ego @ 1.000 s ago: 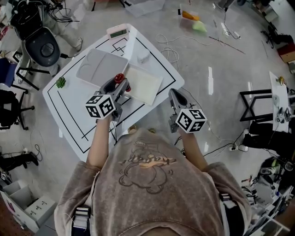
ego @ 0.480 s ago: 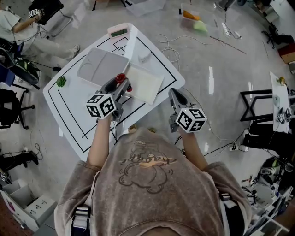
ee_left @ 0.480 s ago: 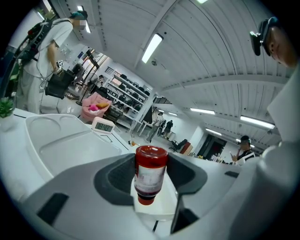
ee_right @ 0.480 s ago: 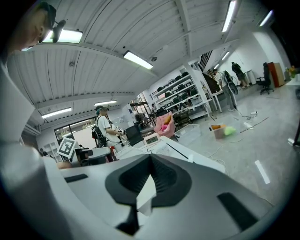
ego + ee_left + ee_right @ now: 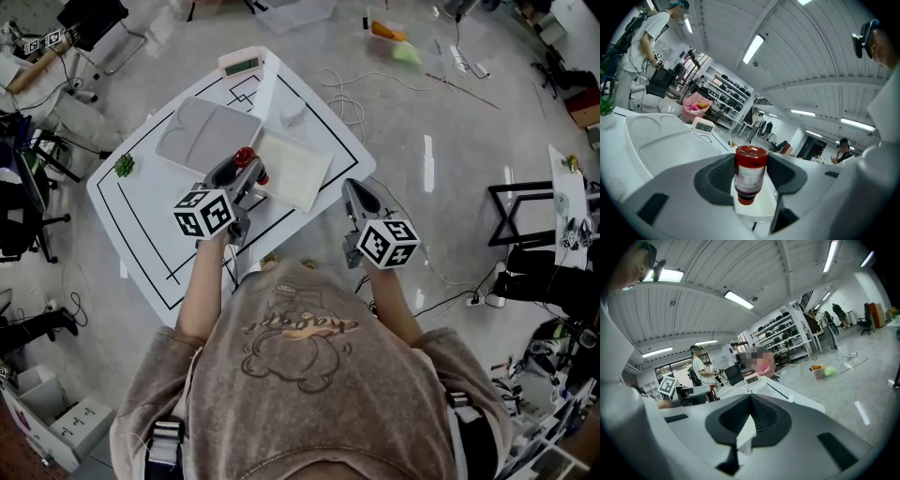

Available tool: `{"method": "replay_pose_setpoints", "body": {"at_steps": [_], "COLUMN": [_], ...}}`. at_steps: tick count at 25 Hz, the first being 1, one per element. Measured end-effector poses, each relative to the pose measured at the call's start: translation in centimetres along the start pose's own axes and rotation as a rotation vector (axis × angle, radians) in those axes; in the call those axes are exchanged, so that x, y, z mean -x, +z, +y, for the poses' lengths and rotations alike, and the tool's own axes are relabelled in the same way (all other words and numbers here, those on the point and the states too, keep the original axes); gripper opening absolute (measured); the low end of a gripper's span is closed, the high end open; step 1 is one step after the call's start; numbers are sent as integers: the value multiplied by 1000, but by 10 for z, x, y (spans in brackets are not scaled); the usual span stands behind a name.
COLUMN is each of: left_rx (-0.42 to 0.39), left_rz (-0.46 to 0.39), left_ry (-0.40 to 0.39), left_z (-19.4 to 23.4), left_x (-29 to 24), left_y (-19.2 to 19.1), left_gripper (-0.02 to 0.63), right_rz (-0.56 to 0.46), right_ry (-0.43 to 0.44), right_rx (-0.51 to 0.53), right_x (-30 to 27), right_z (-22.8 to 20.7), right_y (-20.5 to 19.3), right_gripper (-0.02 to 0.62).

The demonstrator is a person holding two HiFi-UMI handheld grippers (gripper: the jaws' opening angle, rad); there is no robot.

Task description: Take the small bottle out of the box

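Your left gripper (image 5: 243, 174) has its two jaws closed on the one small bottle (image 5: 245, 157), pinching it at the middle from both sides. In the left gripper view the bottle (image 5: 750, 174) stands upright between the dark pads, red at both ends with a pale label round its body. You hold it above the table (image 5: 159, 234), over the near left edge of the single white box (image 5: 295, 176). The box's pale inside (image 5: 757, 208) shows directly beneath the bottle, and the bottle does not touch it.

Your right gripper (image 5: 354, 195) hangs by the table's right corner, well apart from the bottle. The right gripper view shows its jaws (image 5: 750, 399) pressed together at the tips, with nothing between them.

On the table you have one box, and one grey moulded tray (image 5: 202, 136) lying just beside the box toward the far left. In the left gripper view that tray (image 5: 665, 140) fills the left side, with shallow shaped hollows in it. One digital timer (image 5: 241, 65) in a pink case stands at the far corner, and its display faces the left gripper view (image 5: 703, 124). One small green sprig (image 5: 124, 167) sits alone at the left edge, seen at the far left of the left gripper view (image 5: 605, 105). One small white object (image 5: 292, 117) rests beyond the box toward the far right edge; it is too small to name.
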State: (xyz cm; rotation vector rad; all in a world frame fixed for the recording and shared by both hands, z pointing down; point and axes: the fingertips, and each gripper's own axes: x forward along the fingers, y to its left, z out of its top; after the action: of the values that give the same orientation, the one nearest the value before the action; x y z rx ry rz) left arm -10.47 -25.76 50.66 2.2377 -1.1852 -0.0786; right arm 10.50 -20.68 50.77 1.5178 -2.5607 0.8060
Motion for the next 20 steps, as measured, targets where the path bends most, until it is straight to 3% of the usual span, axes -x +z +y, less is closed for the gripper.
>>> {"method": "replay_pose_setpoints", "body": {"at_steps": [20], "left_rx": [18], "left_rz": [-2], "left_ry": [8], "left_z": [2], "left_x": [3], "left_y": [-4], "left_gripper": [213], "right_rz": [0], "right_ry": [3], "right_rx": [-4], "right_x": [1], "right_z": [2], "right_y": [-2], "right_gripper": [-5]}}
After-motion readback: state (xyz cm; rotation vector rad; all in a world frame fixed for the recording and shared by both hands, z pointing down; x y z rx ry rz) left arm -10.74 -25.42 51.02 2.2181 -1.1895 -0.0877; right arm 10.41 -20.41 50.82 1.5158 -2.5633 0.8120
